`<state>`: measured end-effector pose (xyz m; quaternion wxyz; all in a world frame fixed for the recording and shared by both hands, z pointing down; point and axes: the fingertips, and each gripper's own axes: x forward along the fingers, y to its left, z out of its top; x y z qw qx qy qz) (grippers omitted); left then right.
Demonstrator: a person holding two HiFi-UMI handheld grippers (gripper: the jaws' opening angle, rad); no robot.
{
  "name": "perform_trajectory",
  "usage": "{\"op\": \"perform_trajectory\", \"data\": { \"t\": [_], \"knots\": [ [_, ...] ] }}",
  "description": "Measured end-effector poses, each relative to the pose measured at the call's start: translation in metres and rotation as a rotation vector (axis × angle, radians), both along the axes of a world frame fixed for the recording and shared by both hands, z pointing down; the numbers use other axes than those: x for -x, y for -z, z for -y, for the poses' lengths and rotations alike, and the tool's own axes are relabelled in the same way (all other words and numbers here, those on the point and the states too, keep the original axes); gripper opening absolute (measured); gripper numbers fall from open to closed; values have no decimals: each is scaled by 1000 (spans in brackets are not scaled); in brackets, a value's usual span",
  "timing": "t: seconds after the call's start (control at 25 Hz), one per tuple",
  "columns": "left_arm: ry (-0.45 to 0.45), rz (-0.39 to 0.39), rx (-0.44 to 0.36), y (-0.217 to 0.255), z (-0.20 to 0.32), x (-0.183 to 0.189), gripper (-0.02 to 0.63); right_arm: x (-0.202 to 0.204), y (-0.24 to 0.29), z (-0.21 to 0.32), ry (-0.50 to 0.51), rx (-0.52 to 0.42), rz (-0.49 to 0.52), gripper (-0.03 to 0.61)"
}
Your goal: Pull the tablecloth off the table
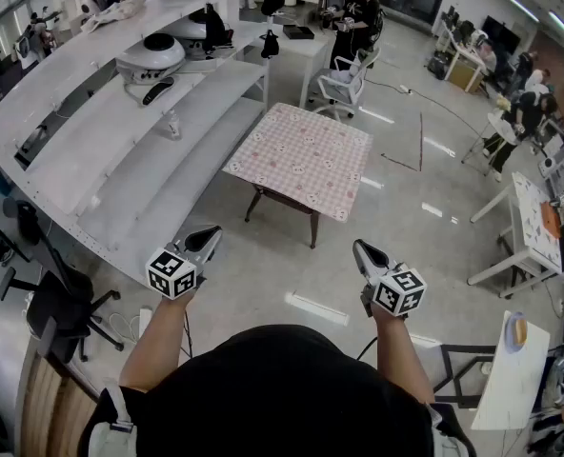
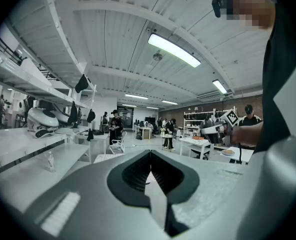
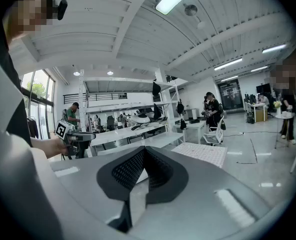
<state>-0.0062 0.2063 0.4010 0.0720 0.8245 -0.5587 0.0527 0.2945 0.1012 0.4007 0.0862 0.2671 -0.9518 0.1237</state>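
Nearest, the left gripper (image 1: 210, 235) and right gripper (image 1: 359, 248) are held out side by side over the floor (image 1: 280, 267), each with its jaws pressed together on nothing. Well ahead of both, roughly midway between them, stands a small counter (image 1: 314, 228) covered by the tablecloth (image 1: 306, 158). The cloth is a pale pink-and-white check, lying flat, with its edges hanging over the sides. Beyond it sits a white chair (image 1: 344, 86).

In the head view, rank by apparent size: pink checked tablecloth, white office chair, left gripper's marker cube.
1. Pink checked tablecloth.
2. White office chair and marker cube: alike; the cube is nearer, so unranked.
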Motion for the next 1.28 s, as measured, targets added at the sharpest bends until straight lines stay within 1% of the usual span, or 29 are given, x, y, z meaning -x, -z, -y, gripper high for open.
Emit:
{"op": "perform_trajectory", "data": {
  "t": [0.2, 0.44, 0.48, 0.64, 0.92, 0.96, 1.04, 1.28],
  "knots": [
    [-1, 6, 7, 4, 13, -22, 4, -18, -1, 13, 9, -2, -2, 32],
    [22, 19, 14, 4, 25, -38, 4, -36, -6, 31, 25, -1, -2, 32],
    [24, 20, 16, 4, 28, -40, 4, -38, -7, 34, 29, -13, -13, 32],
    [33, 32, 25, 3, 39, -52, 4, -43, -11, 42, 51, -101, -113, 32],
    [37, 42, 31, 1, 60, -82, 7, -60, -14, 63, 74, -148, -135, 34],
    [35, 42, 31, 0, 62, -87, 12, -63, -15, 66, 79, -151, -137, 38],
    [32, 44, 28, 1, 66, -96, 27, -70, -18, 73, 87, -154, -145, 75],
    [30, 45, 35, -1, 77, -113, 87, -84, -24, 95, 88, -153, -146, 158]
  ]
}}
